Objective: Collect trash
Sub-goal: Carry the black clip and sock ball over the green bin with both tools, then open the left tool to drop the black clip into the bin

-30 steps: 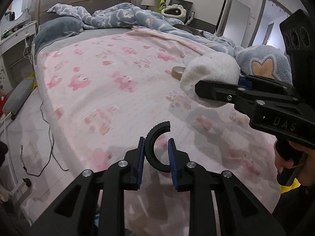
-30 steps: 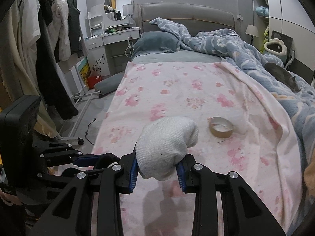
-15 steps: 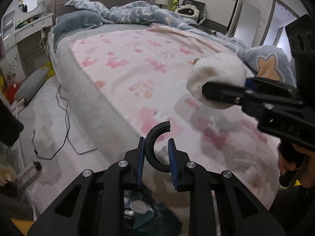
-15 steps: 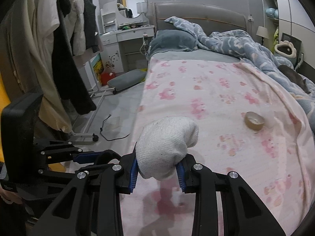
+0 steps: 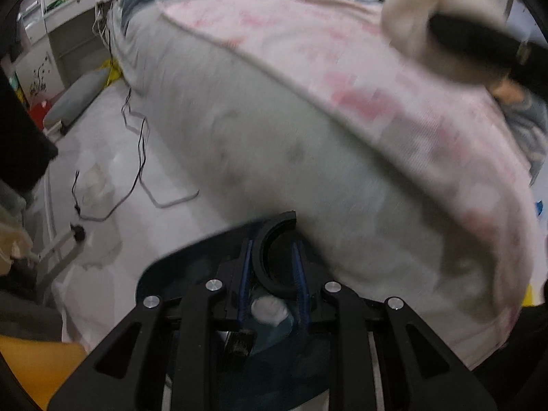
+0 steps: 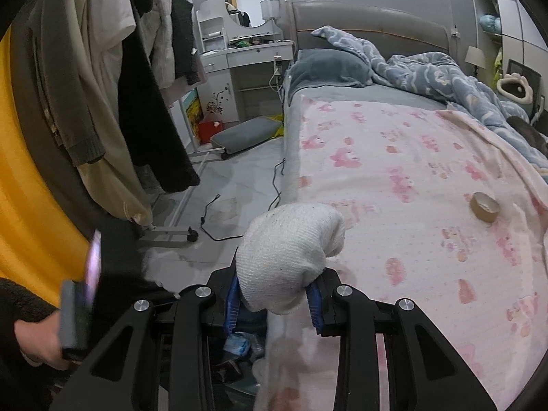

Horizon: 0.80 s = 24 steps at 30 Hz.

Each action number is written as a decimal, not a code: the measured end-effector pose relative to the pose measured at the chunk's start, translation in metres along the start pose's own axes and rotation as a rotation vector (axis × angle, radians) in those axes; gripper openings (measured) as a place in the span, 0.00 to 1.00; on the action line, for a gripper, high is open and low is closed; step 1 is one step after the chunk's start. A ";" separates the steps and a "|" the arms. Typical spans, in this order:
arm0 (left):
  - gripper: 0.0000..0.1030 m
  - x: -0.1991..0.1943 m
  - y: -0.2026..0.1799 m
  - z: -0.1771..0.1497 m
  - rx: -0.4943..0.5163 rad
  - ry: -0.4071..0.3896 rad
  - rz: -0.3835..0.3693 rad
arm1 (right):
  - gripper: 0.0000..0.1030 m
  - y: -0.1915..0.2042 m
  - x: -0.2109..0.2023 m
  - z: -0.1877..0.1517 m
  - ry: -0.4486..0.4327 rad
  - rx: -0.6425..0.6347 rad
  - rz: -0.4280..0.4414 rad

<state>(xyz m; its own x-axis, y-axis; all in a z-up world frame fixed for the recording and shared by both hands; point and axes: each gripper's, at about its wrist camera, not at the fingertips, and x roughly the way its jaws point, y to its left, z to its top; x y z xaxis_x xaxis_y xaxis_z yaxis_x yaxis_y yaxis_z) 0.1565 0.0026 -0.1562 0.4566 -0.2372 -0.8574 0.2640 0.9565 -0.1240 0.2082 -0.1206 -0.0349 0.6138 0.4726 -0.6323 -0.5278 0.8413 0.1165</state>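
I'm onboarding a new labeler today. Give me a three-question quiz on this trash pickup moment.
1. True or false: the right gripper is shut on a white knit sock.
2. What does the left gripper hold? A) black C-shaped ring B) tape roll C) bottle
3. Fill in: the tape roll lies on the pink ____.

Key: 1 true; 2 A; 3 blanket.

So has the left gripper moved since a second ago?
Yes. The left gripper, shut on the black ring, has swung left and down off the pink blanket to hang above the bin.
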 end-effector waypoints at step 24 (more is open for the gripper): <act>0.43 0.040 0.079 -0.066 -0.147 0.259 -0.050 | 0.32 0.058 0.067 0.006 0.119 -0.025 0.074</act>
<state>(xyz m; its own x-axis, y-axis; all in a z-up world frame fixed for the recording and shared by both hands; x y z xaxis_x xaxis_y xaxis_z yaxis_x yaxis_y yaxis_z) 0.1394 0.0794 -0.2332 0.2093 -0.2515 -0.9450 0.1462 0.9635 -0.2240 0.2221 -0.0381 -0.0658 0.4992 0.4975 -0.7095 -0.5848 0.7976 0.1478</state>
